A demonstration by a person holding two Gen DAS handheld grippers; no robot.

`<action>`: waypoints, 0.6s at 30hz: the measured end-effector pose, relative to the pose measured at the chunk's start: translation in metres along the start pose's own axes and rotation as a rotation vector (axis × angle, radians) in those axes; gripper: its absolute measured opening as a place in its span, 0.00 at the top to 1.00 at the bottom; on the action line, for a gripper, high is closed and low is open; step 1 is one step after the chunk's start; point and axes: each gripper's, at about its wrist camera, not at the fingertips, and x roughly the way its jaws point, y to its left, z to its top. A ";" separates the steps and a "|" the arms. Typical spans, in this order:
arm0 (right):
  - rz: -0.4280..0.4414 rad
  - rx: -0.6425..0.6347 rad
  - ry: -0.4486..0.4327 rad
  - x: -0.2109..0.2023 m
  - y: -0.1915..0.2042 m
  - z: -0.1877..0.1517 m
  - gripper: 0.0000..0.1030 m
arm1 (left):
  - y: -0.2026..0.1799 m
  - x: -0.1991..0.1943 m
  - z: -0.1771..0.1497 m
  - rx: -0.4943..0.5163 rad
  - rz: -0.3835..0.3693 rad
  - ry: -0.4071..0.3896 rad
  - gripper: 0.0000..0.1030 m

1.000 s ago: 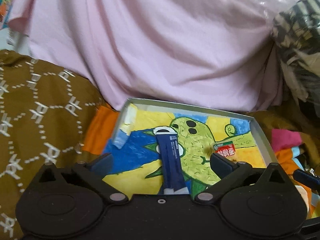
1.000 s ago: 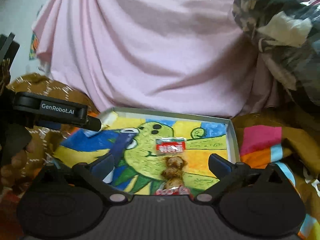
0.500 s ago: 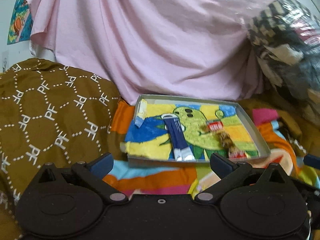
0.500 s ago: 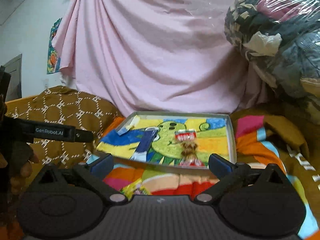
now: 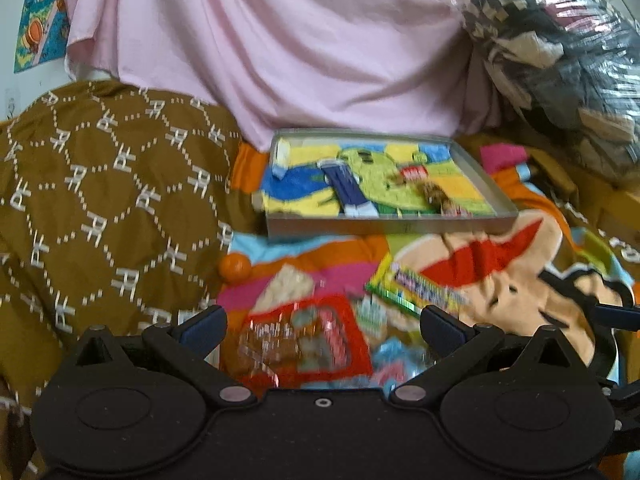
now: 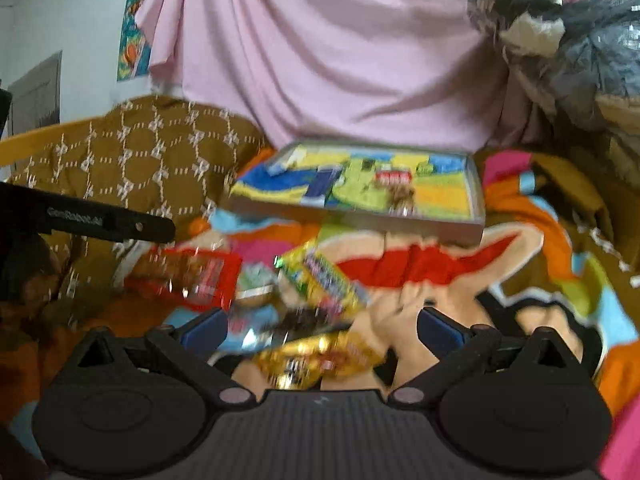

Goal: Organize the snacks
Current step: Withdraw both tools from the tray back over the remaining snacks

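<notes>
A shallow grey tray (image 5: 384, 224) (image 6: 360, 218) with a cartoon-print bottom lies on the bed and holds a dark blue stick packet (image 5: 348, 192) (image 6: 320, 186) and a red-labelled brown snack (image 5: 424, 184) (image 6: 396, 188). Loose snacks lie in front of it: a red packet (image 5: 296, 344) (image 6: 192, 276), a yellow-green packet (image 5: 416, 288) (image 6: 320, 276) and a gold packet (image 6: 316, 356). My left gripper (image 5: 322, 328) hangs open over the red packet. The right gripper (image 6: 320, 326) is open over the gold packet. Both views are blurred.
A small orange ball (image 5: 235, 267) sits beside the brown patterned blanket (image 5: 100, 184). Pink cloth (image 5: 300, 48) hangs behind the tray, and a plastic-wrapped bundle (image 5: 560, 60) lies at the right. The left gripper's body (image 6: 92, 220) shows at the left of the right wrist view.
Both grippers have pulled back from the tray, which now looks farther off. The loose snack packets on the colourful bedspread have come into view under them.
</notes>
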 end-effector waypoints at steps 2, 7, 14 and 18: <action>0.000 0.012 0.025 0.000 0.001 -0.007 0.00 | 0.003 0.000 -0.007 -0.001 -0.006 0.021 0.01; -0.004 0.030 0.086 0.003 0.002 -0.018 0.00 | 0.008 0.008 -0.019 -0.018 -0.039 0.105 0.01; -0.012 0.023 0.119 0.006 0.005 -0.024 0.00 | 0.007 0.017 -0.030 -0.019 -0.065 0.159 0.01; -0.019 0.022 0.135 0.010 0.006 -0.025 0.00 | 0.005 0.023 -0.032 -0.013 -0.073 0.175 0.01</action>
